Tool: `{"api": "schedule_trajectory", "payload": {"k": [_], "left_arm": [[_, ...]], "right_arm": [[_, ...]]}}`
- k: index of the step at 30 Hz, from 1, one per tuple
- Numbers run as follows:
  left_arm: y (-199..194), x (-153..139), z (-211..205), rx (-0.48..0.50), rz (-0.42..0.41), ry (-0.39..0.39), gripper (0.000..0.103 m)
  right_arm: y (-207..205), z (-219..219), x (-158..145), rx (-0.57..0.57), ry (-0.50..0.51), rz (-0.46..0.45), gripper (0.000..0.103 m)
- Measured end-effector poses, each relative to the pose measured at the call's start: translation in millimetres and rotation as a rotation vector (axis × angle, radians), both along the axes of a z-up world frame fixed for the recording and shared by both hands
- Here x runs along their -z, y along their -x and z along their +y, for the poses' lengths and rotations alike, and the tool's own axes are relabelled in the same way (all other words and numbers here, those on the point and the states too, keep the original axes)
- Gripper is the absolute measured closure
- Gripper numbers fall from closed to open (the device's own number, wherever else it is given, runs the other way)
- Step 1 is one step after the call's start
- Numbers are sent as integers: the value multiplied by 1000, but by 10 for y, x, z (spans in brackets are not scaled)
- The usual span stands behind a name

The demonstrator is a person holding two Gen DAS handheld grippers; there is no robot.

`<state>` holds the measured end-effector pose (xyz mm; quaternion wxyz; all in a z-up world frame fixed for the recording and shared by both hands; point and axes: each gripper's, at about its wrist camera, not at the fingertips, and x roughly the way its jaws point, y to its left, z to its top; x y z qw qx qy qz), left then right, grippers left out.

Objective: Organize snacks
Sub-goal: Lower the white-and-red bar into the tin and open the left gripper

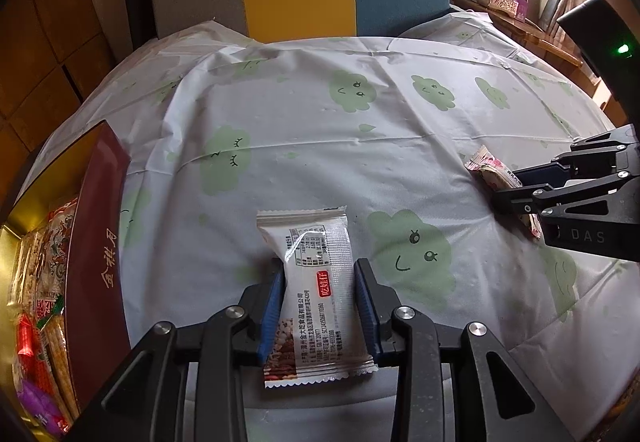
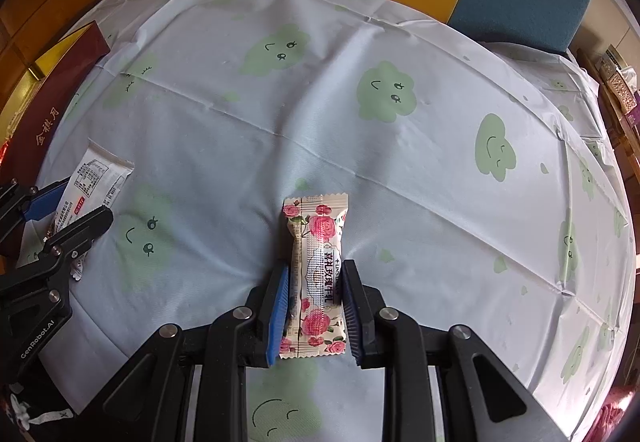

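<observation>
Maroon gold-lined box [image 1: 96, 242] at the desk's left edge already held snacks; left claw [image 1: 320, 290] gripped a white printed packet [image 1: 316, 282], right claw [image 2: 316, 294] a rose-printed wrapper [image 2: 318, 274]; both remained unboxed.

We see our left gripper [image 1: 319, 284] at the bottom middle, its blue pads pressed on both sides of a white snack packet [image 1: 314, 294]. At the right edge, our right gripper [image 1: 505, 186] sits around a rose-print candy packet [image 1: 490, 170] on the cloud-print tablecloth [image 1: 320, 129]. At the far left is a dark red box [image 1: 94, 262] full of snacks [image 1: 40, 306].
</observation>
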<state>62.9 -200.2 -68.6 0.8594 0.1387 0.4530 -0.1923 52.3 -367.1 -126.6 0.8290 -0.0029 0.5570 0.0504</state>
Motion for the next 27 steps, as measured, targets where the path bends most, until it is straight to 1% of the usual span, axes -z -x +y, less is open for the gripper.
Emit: {"api": "schedule_trajectory", "payload": {"k": [11, 15, 17, 19, 22, 27], "left_arm": [[23, 6, 12, 10, -22, 5, 68], [-15, -64, 42, 3, 4, 14, 69], [-13, -158, 101, -7, -15, 24, 69], [9, -306, 181, -14, -47, 41, 69], [35, -532, 324, -41, -93, 44, 69], [48, -813, 686, -127, -140, 65, 69]], "right_arm": [[-5, 13, 2, -3, 2, -2, 77], [-1, 18, 8, -10, 7, -8, 77], [4, 19, 9, -12, 7, -12, 77], [12, 15, 12, -13, 4, -16, 77], [22, -15, 13, -10, -7, -18, 77], [46, -29, 7, -12, -1, -26, 77]]}}
